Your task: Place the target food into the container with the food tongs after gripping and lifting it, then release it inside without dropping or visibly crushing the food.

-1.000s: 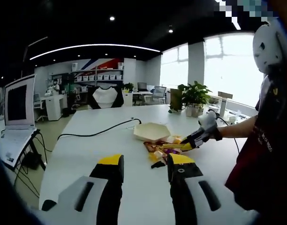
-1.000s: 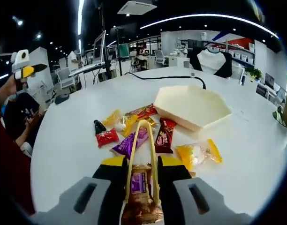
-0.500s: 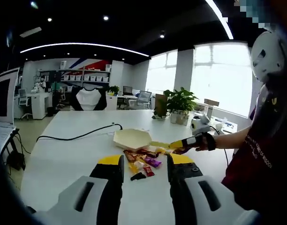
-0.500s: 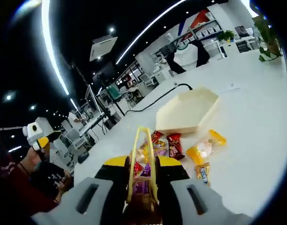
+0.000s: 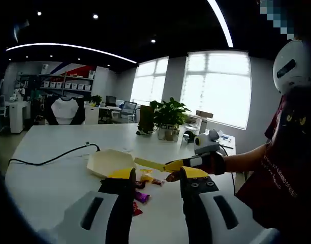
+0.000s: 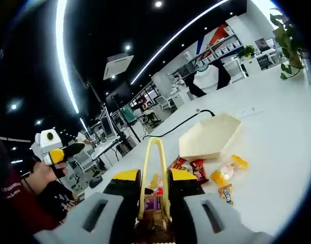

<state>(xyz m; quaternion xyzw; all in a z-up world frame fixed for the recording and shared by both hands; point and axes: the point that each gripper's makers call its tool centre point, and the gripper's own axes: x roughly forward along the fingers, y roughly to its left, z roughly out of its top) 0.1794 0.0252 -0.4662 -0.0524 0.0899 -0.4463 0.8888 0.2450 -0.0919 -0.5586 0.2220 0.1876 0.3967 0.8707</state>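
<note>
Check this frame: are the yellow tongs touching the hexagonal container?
Apart. In the right gripper view, the yellow tongs, clamped in the right hand-held gripper, are raised, with white table visible between their tip and the hexagonal container.

Surface: my white table (image 6: pixel 277 127) | on it: cream hexagonal container (image 6: pixel 209 136), wrapped snacks (image 6: pixel 198 170) scattered just beside it, black cable (image 5: pixel 49 158) trailing behind, potted plant (image 5: pixel 168 118) at far edge.
</note>
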